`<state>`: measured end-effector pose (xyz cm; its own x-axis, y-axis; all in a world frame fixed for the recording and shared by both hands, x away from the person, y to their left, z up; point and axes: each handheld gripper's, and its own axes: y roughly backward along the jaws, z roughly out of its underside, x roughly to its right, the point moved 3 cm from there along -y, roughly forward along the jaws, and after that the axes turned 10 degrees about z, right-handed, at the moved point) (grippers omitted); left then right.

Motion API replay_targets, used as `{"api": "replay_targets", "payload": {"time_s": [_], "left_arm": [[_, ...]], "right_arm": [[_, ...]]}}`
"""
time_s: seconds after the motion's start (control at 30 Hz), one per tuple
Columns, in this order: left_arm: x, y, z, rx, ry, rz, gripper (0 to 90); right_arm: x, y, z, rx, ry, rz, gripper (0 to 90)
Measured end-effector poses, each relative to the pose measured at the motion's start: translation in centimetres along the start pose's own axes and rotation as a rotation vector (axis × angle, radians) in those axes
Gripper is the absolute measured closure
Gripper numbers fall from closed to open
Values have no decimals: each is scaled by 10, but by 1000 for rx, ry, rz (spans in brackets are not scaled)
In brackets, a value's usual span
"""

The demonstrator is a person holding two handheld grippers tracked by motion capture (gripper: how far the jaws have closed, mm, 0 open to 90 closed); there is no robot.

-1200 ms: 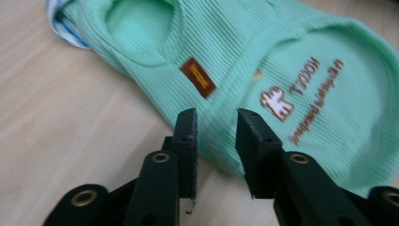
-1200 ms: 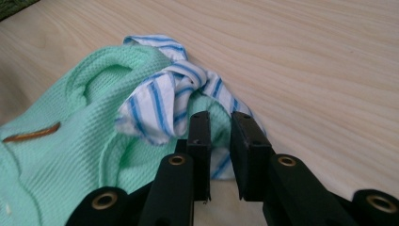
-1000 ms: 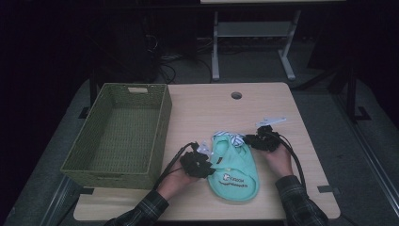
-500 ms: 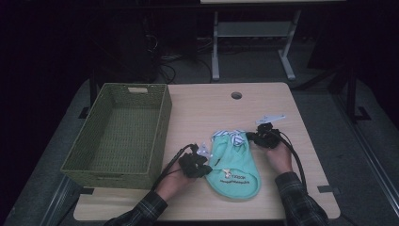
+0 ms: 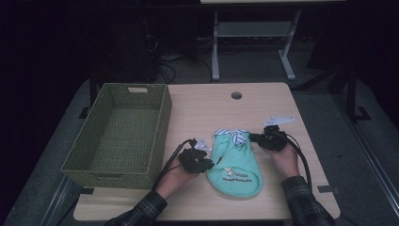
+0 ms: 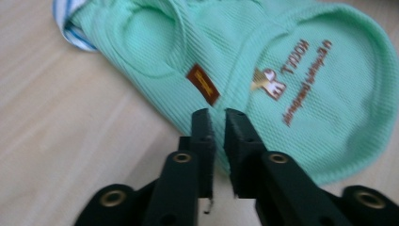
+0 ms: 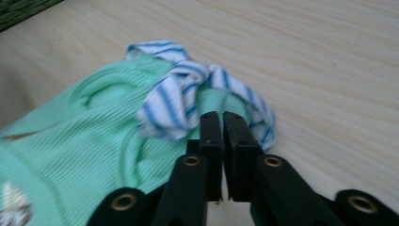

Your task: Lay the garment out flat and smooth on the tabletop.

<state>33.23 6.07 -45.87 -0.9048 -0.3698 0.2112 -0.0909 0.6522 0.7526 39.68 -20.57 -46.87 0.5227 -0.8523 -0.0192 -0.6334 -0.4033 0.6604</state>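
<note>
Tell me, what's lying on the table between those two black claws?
In the high view, the mint-green ribbed garment with a blue-striped collar lies between the left claw and the right claw; each claw sits at one of its edges.

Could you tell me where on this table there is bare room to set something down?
The far half of the table is bare, between the basket and the right edge, around the small round hole. The basket's floor is empty too. The near middle is crowded: green garment, left gripper, right gripper.
</note>
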Motion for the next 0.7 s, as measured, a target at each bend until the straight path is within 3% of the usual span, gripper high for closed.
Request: {"api": "replay_targets", "payload": {"time_s": [0.13,0.4,0.7], "left_arm": [[-10,-1,-9,21,10,-13,892],[-31,-15,-18,15,33,-24,897],[-31,-34,-17,-36,15,-16,897]], "right_arm": [[-8,11,8,-17,12,-16,898],[-21,28,27,-40,39,-36,899],[-39,35,54,-130,68,-68,898]]}}
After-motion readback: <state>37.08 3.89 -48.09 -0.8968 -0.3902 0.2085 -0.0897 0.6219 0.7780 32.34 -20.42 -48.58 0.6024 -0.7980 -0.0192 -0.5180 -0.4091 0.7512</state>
